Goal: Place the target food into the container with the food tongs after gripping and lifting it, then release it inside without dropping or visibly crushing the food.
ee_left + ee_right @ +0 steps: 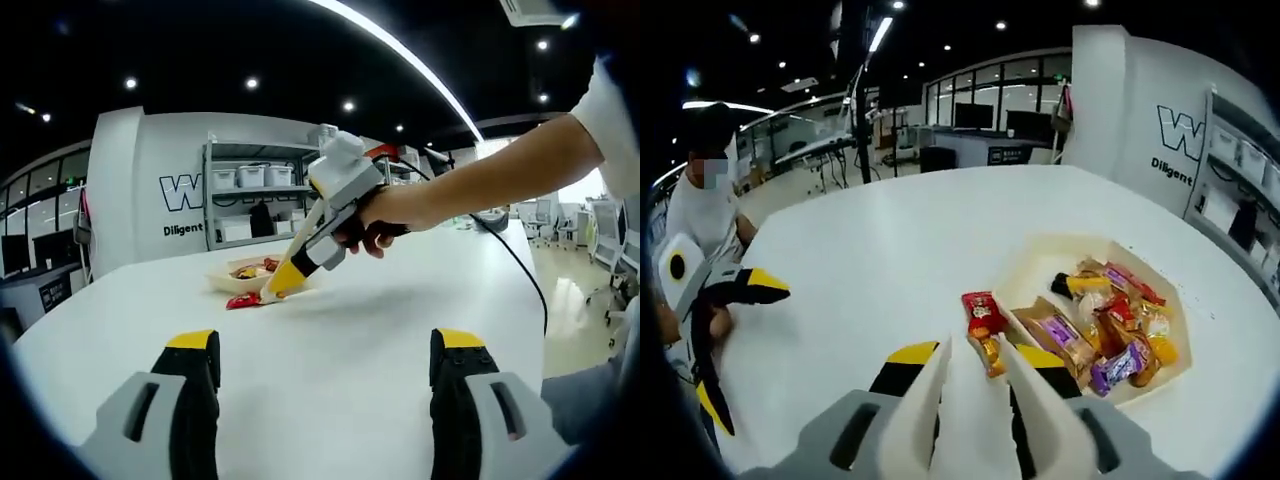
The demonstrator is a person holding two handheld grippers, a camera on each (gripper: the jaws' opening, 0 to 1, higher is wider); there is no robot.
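On a broad white table [890, 250] in an open office, a shallow cream container [1170, 375] heaped with wrapped snacks is seen. White food tongs [975, 400] are carried by the right gripper [300, 262], their tips set narrowly around an orange snack [989, 352], touching a red packet [981, 309] just outside the container's rim. The left gripper [325, 365] is held wide apart, nothing between its jaws.
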